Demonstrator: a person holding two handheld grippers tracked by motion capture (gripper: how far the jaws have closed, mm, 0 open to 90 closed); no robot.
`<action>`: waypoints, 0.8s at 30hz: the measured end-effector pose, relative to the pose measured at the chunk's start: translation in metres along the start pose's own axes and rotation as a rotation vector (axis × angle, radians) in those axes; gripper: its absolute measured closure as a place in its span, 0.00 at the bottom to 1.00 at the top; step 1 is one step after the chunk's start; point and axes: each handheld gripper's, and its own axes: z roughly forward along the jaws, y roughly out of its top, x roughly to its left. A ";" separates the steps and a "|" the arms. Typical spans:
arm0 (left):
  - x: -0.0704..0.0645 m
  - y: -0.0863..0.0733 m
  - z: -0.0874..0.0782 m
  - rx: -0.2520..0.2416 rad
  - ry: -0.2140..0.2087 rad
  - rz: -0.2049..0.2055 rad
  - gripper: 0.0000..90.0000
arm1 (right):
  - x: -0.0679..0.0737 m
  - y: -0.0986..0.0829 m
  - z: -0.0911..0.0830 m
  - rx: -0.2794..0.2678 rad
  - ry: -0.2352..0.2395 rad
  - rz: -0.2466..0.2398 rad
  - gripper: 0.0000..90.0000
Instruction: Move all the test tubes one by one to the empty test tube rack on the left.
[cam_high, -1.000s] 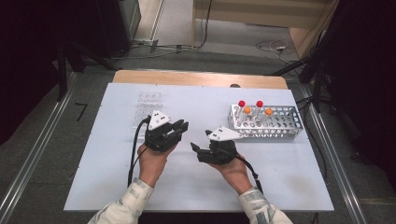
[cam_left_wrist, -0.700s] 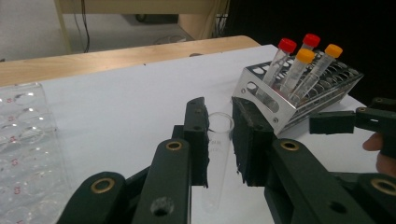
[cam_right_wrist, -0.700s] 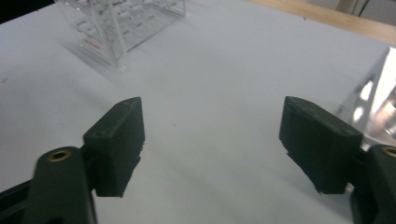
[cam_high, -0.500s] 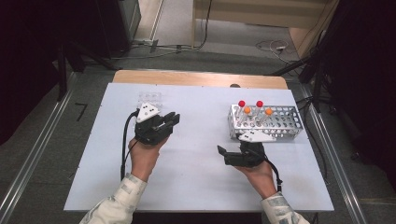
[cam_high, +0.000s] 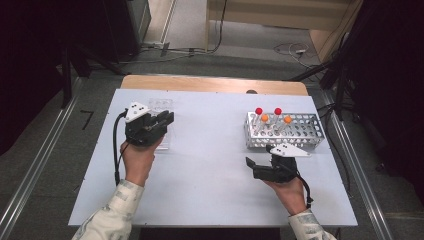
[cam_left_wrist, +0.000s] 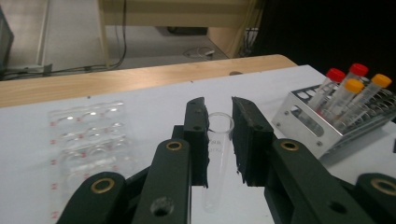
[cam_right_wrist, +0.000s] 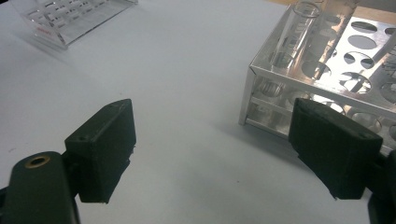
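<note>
High view: left gripper over clear well plate; right gripper just before metal rack.
Left gripper view: jaws clamped on uncapped clear tube, upright.
Right gripper view: jaws spread wide, nothing between, rack corner beside.

Black tongs w/ brass rivets, grey 3-cornered top plates, black cables; pale beige sleeves.

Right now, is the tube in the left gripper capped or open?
Open. The clear tube between the jaws of the left gripper shows a bare round rim, unlike the capped tubes in the metal rack.
</note>
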 end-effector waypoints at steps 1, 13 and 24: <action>0.003 0.000 -0.001 -0.001 0.008 -0.003 0.86 | 0.000 0.000 0.000 0.002 0.000 0.000 0.15; 0.025 0.006 -0.003 -0.010 0.068 -0.019 0.86 | -0.002 0.000 0.000 -0.003 -0.009 0.004 0.15; 0.029 0.010 0.009 -0.007 0.102 -0.011 0.86 | -0.004 0.000 -0.002 -0.008 -0.014 0.013 0.15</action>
